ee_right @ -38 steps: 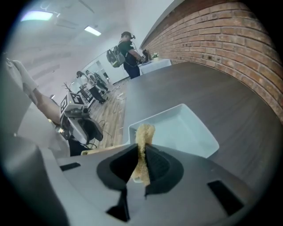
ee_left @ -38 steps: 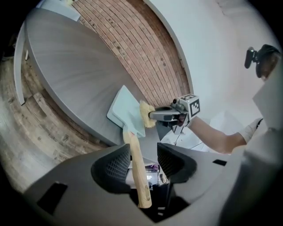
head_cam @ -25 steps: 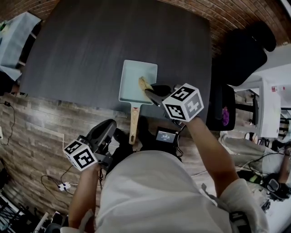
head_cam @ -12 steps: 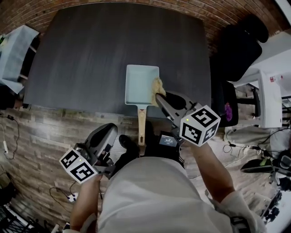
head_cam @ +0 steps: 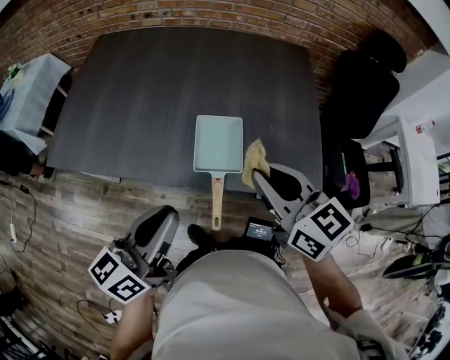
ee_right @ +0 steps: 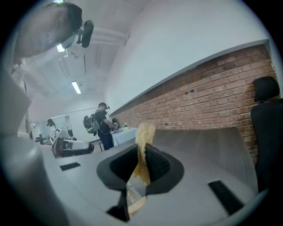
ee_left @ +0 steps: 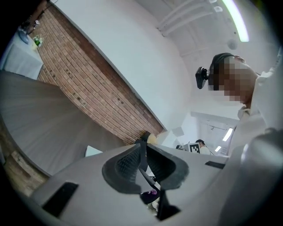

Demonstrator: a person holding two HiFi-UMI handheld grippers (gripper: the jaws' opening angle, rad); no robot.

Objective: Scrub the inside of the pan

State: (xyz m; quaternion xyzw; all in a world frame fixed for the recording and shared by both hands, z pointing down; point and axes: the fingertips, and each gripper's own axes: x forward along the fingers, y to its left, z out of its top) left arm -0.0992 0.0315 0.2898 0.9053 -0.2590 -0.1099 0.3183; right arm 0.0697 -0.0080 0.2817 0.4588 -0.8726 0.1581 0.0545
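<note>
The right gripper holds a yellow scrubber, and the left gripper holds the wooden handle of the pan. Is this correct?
The left gripper holds nothing: its fingers are shut, apart from the wooden handle of the pan, as the left gripper view and head view show. The right gripper does hold the yellow scrubber.

Dark table (head_cam: 162, 84) near brick wall (head_cam: 211, 10), black office chair (head_cam: 365, 84) alongside, plank floor (head_cam: 63, 218).
</note>
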